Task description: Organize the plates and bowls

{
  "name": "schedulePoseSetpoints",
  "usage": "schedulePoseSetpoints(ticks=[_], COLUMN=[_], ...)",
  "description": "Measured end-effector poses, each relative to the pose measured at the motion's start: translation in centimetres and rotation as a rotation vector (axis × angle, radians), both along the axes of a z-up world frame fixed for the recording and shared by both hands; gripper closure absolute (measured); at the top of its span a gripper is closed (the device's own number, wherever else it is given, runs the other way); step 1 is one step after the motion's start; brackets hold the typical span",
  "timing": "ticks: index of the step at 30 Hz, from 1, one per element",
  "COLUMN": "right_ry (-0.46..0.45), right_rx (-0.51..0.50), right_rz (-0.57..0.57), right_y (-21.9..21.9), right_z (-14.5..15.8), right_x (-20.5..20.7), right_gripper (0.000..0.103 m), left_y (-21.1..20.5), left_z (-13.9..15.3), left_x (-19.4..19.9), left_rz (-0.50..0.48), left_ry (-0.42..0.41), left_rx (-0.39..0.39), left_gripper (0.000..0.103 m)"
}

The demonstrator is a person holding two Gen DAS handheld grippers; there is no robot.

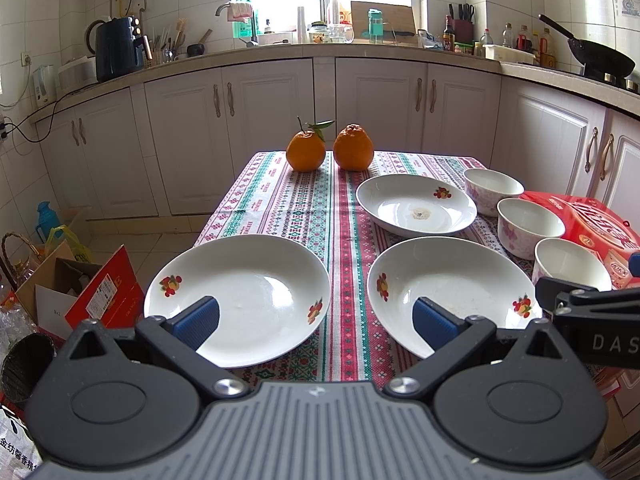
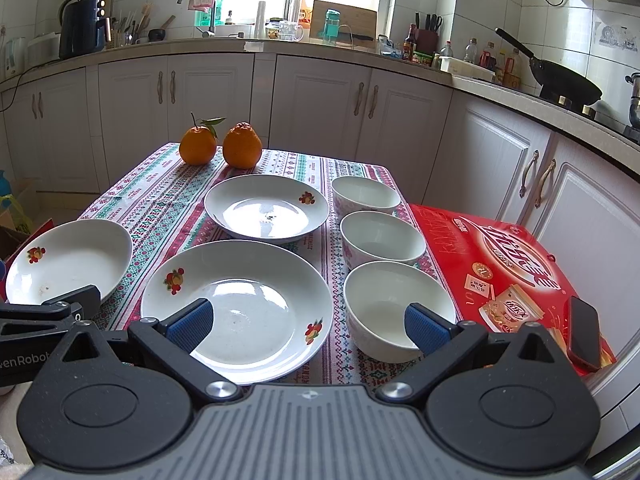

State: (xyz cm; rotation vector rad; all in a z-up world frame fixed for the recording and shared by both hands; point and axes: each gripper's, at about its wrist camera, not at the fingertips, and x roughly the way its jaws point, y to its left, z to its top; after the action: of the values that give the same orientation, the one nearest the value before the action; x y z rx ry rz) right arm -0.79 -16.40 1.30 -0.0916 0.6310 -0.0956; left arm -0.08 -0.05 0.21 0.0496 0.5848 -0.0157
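Observation:
Three white plates with fruit prints lie on the patterned tablecloth: near left [image 1: 248, 292] [image 2: 68, 260], near middle [image 1: 452, 292] [image 2: 240, 304], far [image 1: 416, 204] [image 2: 266, 208]. Three white bowls stand in a row on the right: far [image 1: 492, 188] [image 2: 366, 194], middle [image 1: 528, 224] [image 2: 382, 238], near [image 1: 568, 264] [image 2: 394, 304]. My left gripper [image 1: 316, 320] is open and empty, held above the near table edge between the two near plates. My right gripper [image 2: 308, 324] is open and empty, held between the middle plate and the near bowl.
Two oranges [image 1: 330, 150] [image 2: 220, 146] sit at the table's far edge. A red box [image 2: 508, 264] with a phone [image 2: 584, 332] on it lies right of the bowls. Cardboard boxes [image 1: 80, 292] stand on the floor at left. Kitchen cabinets [image 1: 280, 120] are behind.

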Motion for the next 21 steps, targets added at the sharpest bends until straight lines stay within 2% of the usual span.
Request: schedulePoseSetpoints(ticks=[14, 21], right_ry=[0.004, -0.049], right_rx=[-0.018, -0.005], right_rz=[0.018, 0.123], right_y=[0.3, 0.3], right_z=[0.2, 1.8], right_x=[0.6, 1.8], right_gripper=[0.000, 0.000], left_y=[0.3, 2.1], left_z=[0.1, 0.4], left_x=[0.5, 1.2], left_rz=[-0.025, -0.034], left_ry=[-0.009, -0.031], left_rx=[0.008, 0.008], left_gripper=[0.001, 0.001])
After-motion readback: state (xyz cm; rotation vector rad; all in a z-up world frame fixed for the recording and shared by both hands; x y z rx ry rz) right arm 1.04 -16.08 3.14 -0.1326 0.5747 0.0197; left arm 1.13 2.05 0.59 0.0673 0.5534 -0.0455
